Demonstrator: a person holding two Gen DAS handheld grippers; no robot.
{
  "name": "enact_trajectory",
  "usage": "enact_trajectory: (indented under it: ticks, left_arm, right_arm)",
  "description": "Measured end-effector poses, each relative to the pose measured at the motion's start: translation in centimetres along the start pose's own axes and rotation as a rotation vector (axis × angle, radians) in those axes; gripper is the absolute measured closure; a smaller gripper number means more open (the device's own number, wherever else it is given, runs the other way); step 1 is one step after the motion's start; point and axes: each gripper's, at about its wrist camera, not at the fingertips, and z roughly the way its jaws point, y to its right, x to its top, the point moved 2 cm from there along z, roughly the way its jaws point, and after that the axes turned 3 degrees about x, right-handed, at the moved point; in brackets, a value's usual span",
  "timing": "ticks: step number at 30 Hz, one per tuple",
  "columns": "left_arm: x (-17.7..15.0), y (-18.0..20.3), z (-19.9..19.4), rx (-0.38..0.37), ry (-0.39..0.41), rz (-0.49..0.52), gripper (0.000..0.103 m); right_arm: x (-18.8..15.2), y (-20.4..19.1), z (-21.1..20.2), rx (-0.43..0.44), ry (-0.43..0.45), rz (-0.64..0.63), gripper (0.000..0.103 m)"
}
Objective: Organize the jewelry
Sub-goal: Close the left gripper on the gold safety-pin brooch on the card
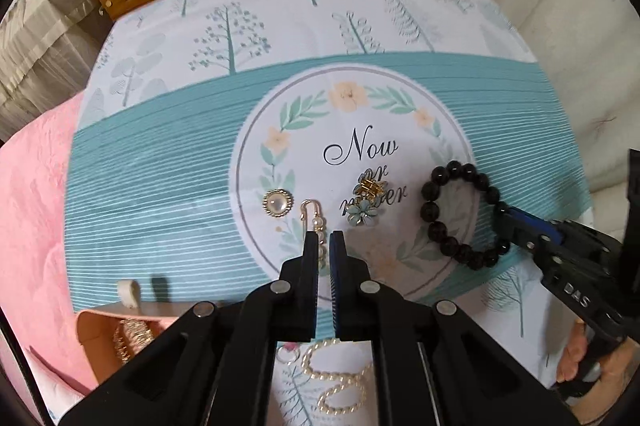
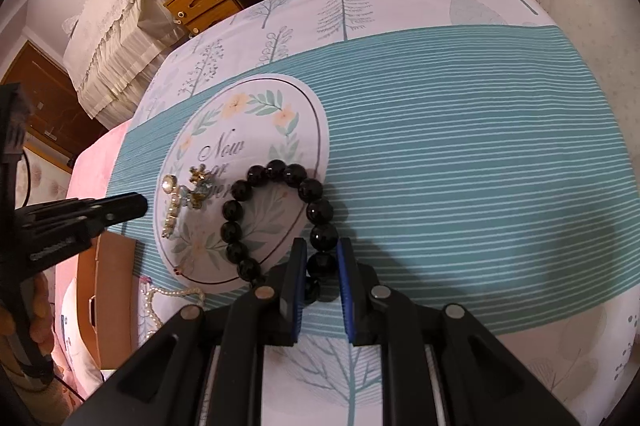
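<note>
Jewelry spread on a printed cloth

Left tongs (image 1: 324,246) closed and empty, lower centre; right tongs (image 2: 322,262) grip the black bead bracelet (image 2: 276,214) at centre frame.

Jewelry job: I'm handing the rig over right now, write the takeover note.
Left gripper: shut, empty, above the pearl pin on the cloth.
Right gripper: shut on a bead of the black bracelet, which lies on the cloth.
On the cloth, loose: round pearl brooch, gold clip, blue flower, pearl necklace at the near edge.
Box at near left holds a gold piece.
Done: that one piece appears boxed.
Left: bracelet, pin, brooch, clip, flower and necklace, presumably for the box.
</note>
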Motion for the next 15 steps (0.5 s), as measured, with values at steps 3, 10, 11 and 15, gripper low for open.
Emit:
enact_trajectory:
  ticks: [3,10,11,15]
  left_arm:
    - [-0.8,-0.3,-1.5,-0.016,0.017,-0.001,0.1]
    - [-0.9,0.9,0.0,0.017,-0.028,0.043,0.082]
    - [-0.8,1.1,0.6,0.021,-0.035,0.046,0.082]
    - [-0.5,2.0,2.7,0.046,-0.068,0.06,0.082]
  right_arm:
    - [0.1,-1.0,-1.1,0.004,0.027,-0.022,0.088]
    - [-0.1,-2.2,-2.4,0.012,0.051,-0.031,0.088]
    - [-0.3,-2.2,-2.5,0.013,0.052,-0.03,0.088]
    - [-0.6,-2.2,-3.0,0.012,0.056,-0.029,0.088]
